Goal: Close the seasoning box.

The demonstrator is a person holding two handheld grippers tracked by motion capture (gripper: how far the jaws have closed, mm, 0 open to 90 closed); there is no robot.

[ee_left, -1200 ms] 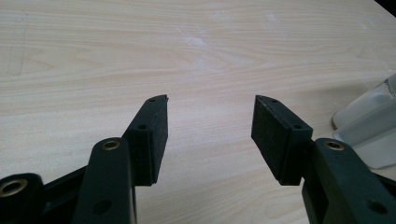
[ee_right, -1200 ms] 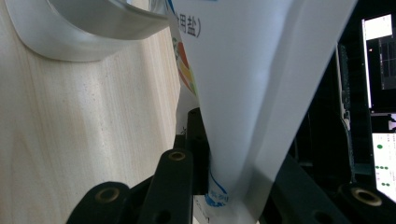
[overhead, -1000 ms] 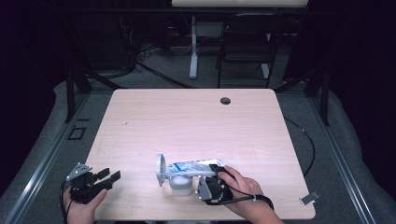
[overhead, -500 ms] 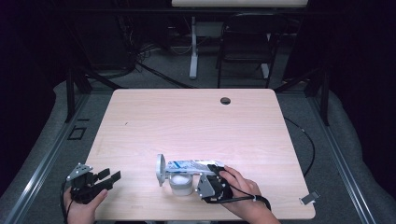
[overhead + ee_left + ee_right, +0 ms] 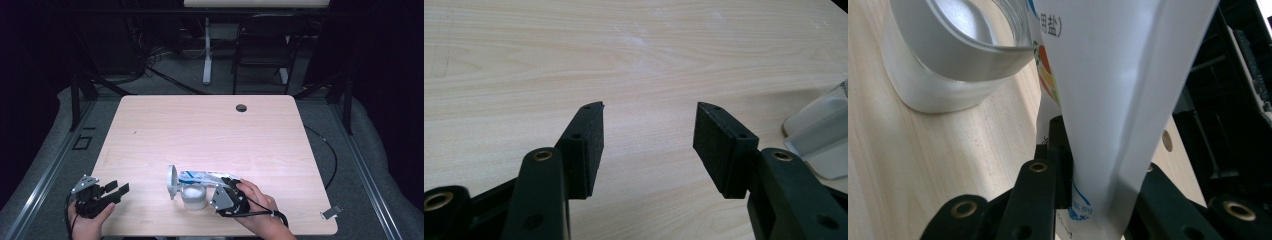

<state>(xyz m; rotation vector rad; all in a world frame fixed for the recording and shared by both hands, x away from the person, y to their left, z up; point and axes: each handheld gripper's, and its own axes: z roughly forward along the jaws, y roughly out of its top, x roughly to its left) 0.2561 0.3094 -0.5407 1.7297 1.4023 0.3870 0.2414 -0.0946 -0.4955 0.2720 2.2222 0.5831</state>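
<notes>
Plastic bag [image 5: 1128,100]: soft, slippery, likely sagging; right gripper [image 5: 1088,200] is pinching its bottom edge.
Jar [image 5: 193,196]: standing open.
Left gripper [image 5: 649,135]: resting spread.

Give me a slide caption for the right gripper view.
Right tongs pinch a white bag beside a clear jar on the wooden table.

The bag [image 5: 1118,100] is white with blue letters and an orange-green mark. The jar [image 5: 193,196] is clear with white inside. The table [image 5: 210,130] is light wood grain. Both grippers are black.
</notes>
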